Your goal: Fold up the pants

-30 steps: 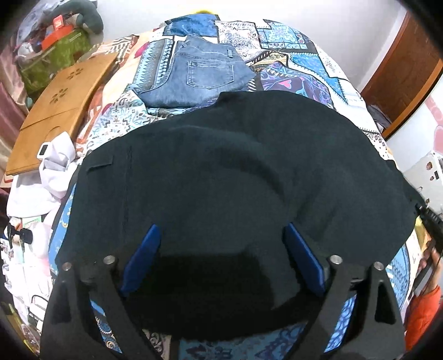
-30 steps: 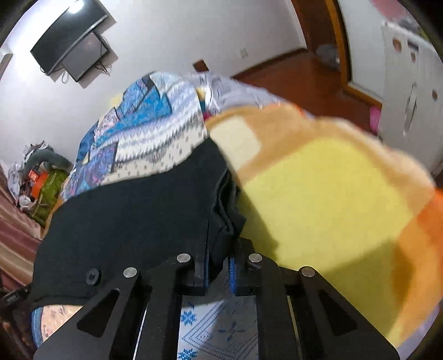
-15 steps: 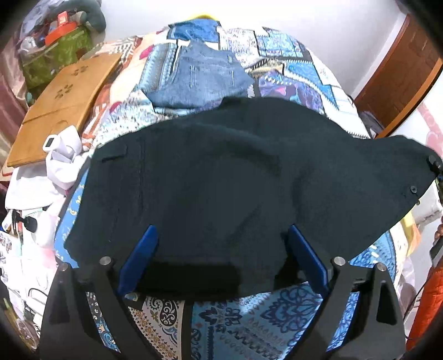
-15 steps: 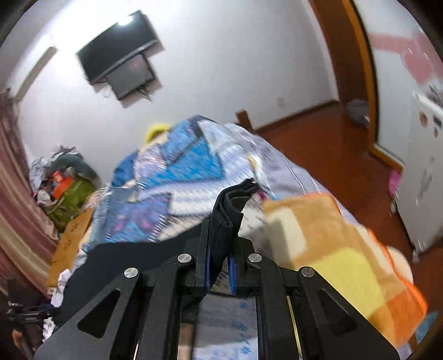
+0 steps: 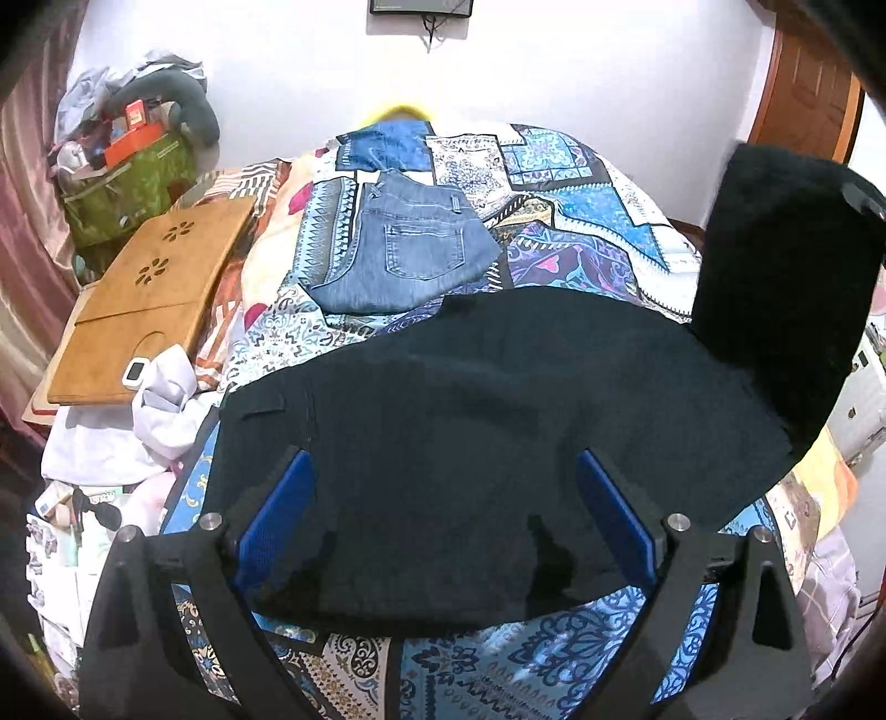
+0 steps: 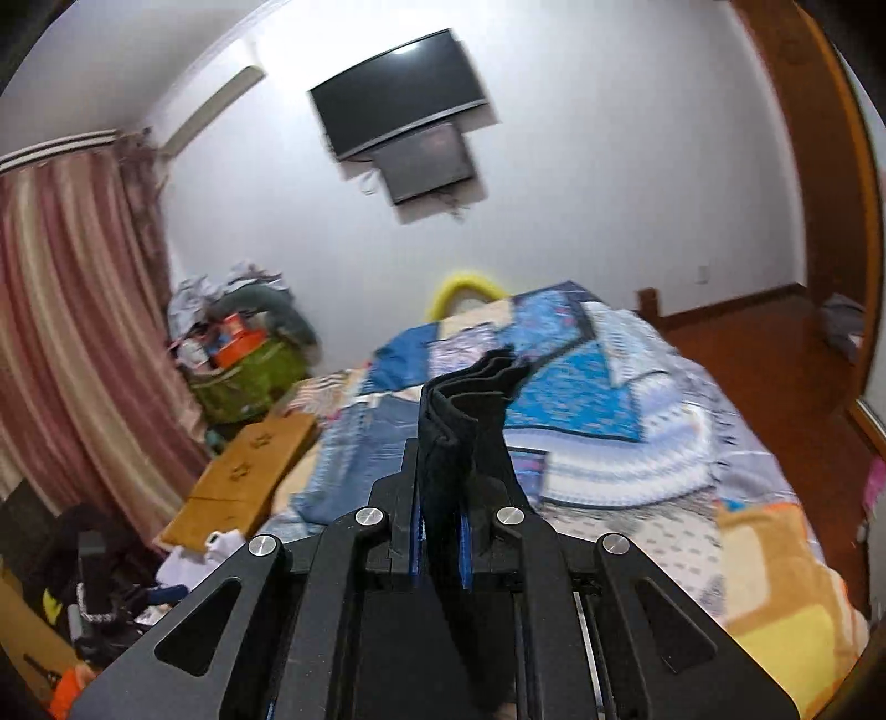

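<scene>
Black pants [image 5: 470, 432], spread on the bed [image 5: 554, 221], are being folded: one end, formerly low at the bedside, is being raised over the rest, pinched in the closed right gripper [image 6: 440, 545], while the left gripper [image 5: 443, 526] is being held wide open, empty.

The black pants [image 5: 498, 443] cover a big patch of the bed [image 5: 581, 221], so what's under them is hidden. The right wrist view is smeary; the quilt [image 6: 609, 421] pattern is mush. The TV [image 5: 421, 6] is cut off at the top edge.
</scene>
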{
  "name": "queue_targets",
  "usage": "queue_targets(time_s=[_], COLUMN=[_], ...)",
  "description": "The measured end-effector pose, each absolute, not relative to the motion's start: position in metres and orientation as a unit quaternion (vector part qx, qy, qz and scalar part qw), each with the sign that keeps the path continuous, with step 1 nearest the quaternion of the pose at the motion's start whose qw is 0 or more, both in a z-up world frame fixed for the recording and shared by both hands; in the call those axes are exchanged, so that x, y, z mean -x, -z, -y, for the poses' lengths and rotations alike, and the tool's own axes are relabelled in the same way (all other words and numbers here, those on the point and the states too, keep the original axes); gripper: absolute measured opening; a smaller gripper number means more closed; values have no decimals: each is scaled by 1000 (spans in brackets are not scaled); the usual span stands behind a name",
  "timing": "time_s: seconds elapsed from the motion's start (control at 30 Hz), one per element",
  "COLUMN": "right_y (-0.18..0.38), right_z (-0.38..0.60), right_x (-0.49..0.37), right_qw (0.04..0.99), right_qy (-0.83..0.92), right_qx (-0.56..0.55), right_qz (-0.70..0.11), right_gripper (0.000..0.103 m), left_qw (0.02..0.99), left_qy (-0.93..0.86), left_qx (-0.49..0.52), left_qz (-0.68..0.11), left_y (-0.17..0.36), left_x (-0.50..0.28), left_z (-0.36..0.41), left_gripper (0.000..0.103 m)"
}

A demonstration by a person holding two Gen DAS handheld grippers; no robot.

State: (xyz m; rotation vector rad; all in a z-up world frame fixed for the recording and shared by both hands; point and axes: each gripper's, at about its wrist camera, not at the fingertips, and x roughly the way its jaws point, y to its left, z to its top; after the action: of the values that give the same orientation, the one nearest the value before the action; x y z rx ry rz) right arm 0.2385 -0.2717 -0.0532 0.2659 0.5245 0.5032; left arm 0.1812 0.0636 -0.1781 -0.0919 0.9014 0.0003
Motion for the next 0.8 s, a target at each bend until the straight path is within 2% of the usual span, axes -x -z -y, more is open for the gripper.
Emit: queue_targets(time_s=[0.2,0.47,0.63,0.7,0.77,0.8], right_y=[75,145,179,184,180,178], right_z=[217,139,111,108,112,112], right_x=[-250,-241,-227,-223,-220,-219], right_qw=[897,842,813,801,788,782], right_qy=[-303,-358,-377,-389,-404,-412], right_qx=[-128,-66,-4,1,-1,-1], right_qz=[-295,-399,-445,-456,-464,-468], right_gripper=[9,10,22,31,50,52], left_qw=[899,891,889,890,891,892], left_qy=[-16,-32,-40,-39,-37,-35], left_qx=[47,71,62,61,56,51], left_qz=[-434,-448,-451,-451,-449,-448], left_y=[186,197,198,197,194,191], left_x=[-171,-164,-164,-165,-169,-172], left_z=[-79,-102,-101,-98,-94,-90], left_gripper=[96,96,96,96,96,96])
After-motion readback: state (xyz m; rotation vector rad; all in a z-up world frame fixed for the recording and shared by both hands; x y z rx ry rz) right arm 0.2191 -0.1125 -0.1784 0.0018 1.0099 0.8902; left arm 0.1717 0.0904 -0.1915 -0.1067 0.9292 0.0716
